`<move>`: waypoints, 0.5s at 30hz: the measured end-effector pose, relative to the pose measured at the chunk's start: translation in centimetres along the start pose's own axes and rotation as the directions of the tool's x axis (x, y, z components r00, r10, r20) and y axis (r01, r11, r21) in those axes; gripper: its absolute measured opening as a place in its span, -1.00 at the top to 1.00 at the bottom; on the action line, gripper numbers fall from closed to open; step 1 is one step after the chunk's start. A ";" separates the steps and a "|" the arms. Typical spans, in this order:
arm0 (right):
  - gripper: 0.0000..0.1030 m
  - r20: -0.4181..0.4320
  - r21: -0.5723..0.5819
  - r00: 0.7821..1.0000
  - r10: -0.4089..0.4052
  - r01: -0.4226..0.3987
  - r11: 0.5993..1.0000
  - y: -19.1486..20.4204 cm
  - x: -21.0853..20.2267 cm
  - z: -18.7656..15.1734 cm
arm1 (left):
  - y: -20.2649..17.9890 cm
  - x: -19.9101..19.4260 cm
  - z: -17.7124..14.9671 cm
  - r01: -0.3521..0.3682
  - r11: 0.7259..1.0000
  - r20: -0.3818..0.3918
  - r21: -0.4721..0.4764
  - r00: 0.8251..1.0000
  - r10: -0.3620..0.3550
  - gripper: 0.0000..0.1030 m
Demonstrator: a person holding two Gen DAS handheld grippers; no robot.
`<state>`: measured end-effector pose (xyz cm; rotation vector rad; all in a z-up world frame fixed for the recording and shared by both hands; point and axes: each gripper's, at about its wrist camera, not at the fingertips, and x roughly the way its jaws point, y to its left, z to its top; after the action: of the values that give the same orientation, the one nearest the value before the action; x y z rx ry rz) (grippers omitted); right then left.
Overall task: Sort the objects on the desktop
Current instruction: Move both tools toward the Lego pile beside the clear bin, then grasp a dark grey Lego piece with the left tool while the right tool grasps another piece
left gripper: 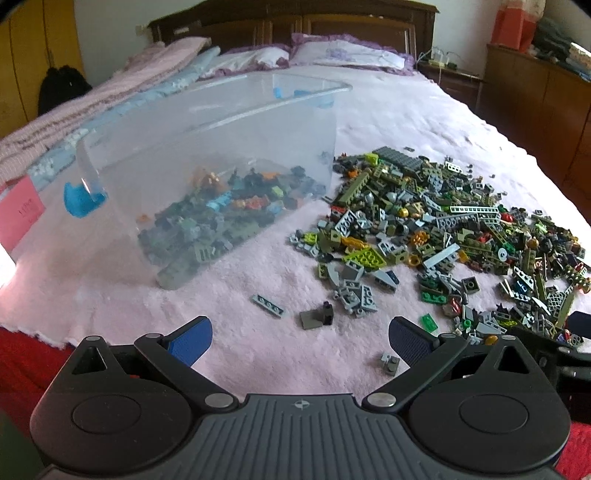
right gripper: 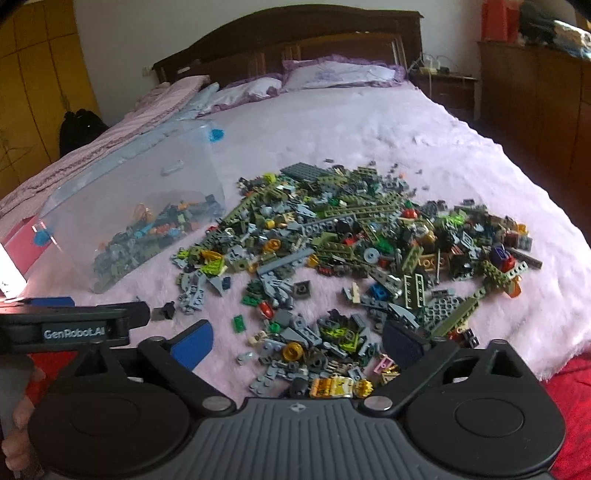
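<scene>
A big pile of small building bricks [left gripper: 443, 229] [right gripper: 351, 251], mostly grey and olive green, lies on the pink bed cover. Left of it stands a clear plastic bin [left gripper: 258, 122] [right gripper: 129, 177], tilted, with several bricks inside. My left gripper [left gripper: 300, 338] is open over bare cover near the front edge; a dark grey piece [left gripper: 317, 317] and a flat grey plate [left gripper: 268, 305] lie just ahead of it. My right gripper [right gripper: 299, 343] is open low over the pile's near edge, with loose bricks and a gold ring piece [right gripper: 293, 350] lying between its blue fingers [right gripper: 194, 345].
The fluffy pink cover [left gripper: 388, 110] ends at a red sheet [right gripper: 569, 398] along the front. Pillows [right gripper: 332, 74] and a dark wooden headboard [right gripper: 295, 33] lie far back, wooden cabinets [right gripper: 535, 81] to the right. A pink card [left gripper: 18, 214] sits left of the bin.
</scene>
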<state>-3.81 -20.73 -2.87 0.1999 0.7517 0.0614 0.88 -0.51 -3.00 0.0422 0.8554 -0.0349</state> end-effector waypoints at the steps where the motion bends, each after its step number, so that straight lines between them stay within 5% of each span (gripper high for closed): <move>1: -0.82 -0.002 -0.002 1.000 -0.001 0.001 1.000 -0.1 0.2 -0.1 | 0.2 0.2 -0.1 0.002 1.000 -0.005 -0.007 1.000 -0.002 -0.99; 5: -0.66 -0.005 -0.020 1.000 0.009 -0.009 1.000 -0.3 1.0 -0.2 | 0.6 0.9 -0.4 0.005 1.000 -0.008 -0.007 1.000 -0.005 -0.99; 11: -0.06 -0.006 -0.035 1.000 0.013 -0.014 0.999 -0.6 3.2 0.9 | 0.5 1.7 -1.1 -0.019 0.998 0.020 0.058 1.000 0.018 -0.94; 15: 0.08 -0.025 -0.039 1.000 0.007 -0.008 0.999 -0.7 4.8 1.4 | 0.2 2.6 -1.2 -0.016 0.993 0.041 0.114 0.999 0.011 -0.57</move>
<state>0.60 -21.05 -5.22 0.1646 0.7742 0.0858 1.70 -0.32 -5.72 0.1545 0.8126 -0.0717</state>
